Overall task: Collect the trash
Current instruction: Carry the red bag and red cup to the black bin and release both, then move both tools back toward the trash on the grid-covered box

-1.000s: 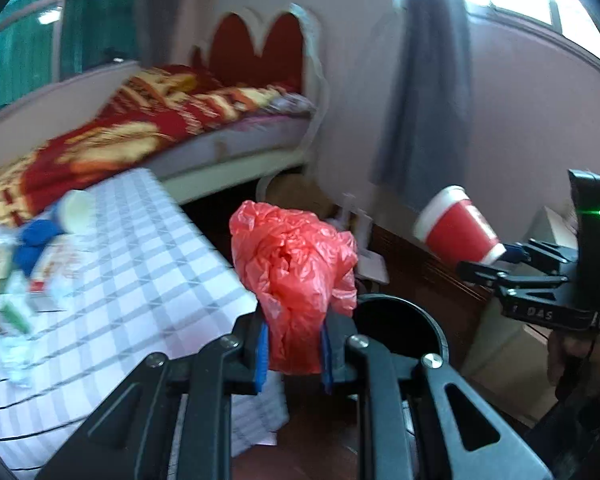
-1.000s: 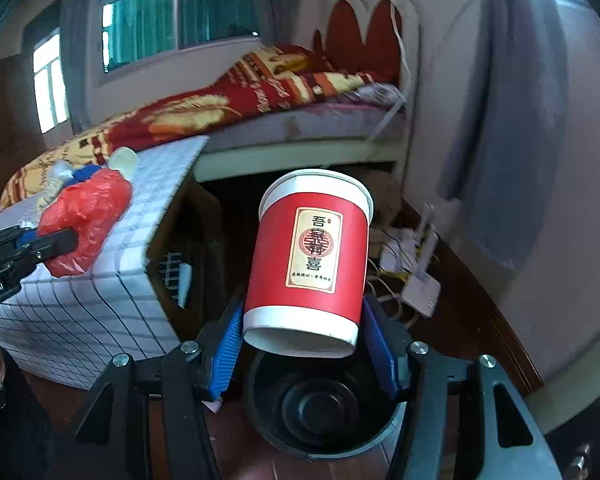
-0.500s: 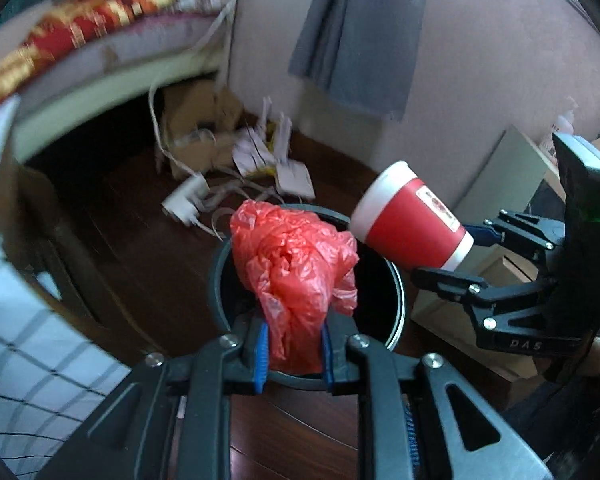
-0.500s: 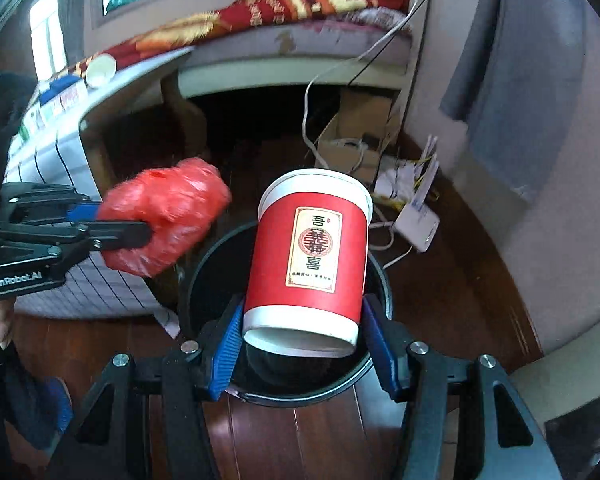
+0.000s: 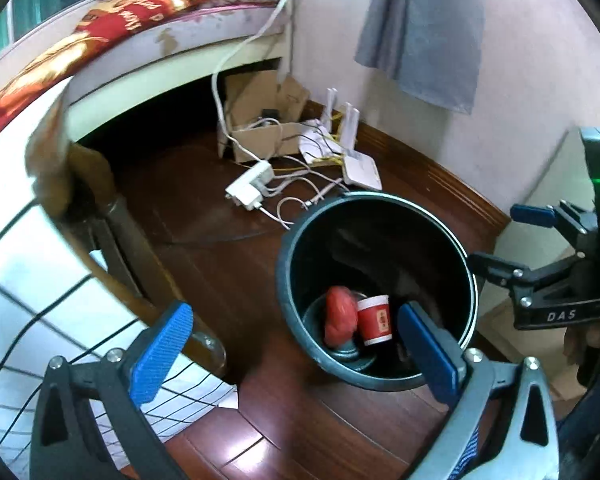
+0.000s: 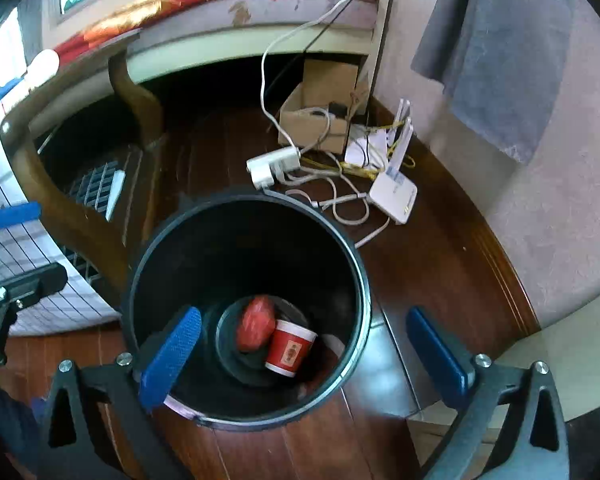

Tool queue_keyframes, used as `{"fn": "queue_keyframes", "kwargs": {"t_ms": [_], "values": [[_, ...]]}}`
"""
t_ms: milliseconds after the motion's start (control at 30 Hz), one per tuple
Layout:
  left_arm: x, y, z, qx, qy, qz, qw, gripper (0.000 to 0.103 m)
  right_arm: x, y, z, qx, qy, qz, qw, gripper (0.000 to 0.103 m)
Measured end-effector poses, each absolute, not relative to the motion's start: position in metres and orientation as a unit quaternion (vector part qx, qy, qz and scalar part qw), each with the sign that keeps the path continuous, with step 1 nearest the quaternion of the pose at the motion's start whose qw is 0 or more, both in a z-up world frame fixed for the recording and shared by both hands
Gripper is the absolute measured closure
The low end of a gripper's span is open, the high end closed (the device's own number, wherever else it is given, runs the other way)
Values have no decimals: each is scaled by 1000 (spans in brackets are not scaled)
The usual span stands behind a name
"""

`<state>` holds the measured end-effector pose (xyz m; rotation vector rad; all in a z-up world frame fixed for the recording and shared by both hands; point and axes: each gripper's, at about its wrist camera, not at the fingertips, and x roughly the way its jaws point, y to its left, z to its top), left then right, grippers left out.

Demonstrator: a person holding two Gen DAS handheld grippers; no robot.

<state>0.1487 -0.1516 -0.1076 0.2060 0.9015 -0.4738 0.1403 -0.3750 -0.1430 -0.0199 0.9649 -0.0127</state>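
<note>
Lower centre, a red bag (image 6: 255,323) and red cup (image 6: 290,347) lie inside the black bin (image 6: 140,264). Left gripper (image 5: 296,350) and right gripper (image 6: 306,354) jaws are opening above, nothing between them.

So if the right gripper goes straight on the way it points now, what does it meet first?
Probably the trash bin: the right gripper, jaws opening with nothing between them, points into its mouth. Deeper lie the red paper cup and red plastic bag; the cup looks nearer the line, but depth is unclear.

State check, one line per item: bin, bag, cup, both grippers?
trash bin: upright, no lid
red plastic bag: crumpled, at the bin bottom
red paper cup: in the bin beside the bag, tilted
left gripper: fingers opening, nothing between
right gripper: fingers opening, nothing between
</note>
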Motion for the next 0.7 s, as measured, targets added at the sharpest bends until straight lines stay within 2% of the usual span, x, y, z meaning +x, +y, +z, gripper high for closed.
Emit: {"fn": "queue_keyframes", "kwargs": {"t_ms": [467,700], "values": [[143,-123,-58,74,384,-197,899,0,122,-339,-80,13,401,4,916,0],[126,-81,-32,50,361,-154,918,0,116,-311,-46,17,360,22,932,0]]}}
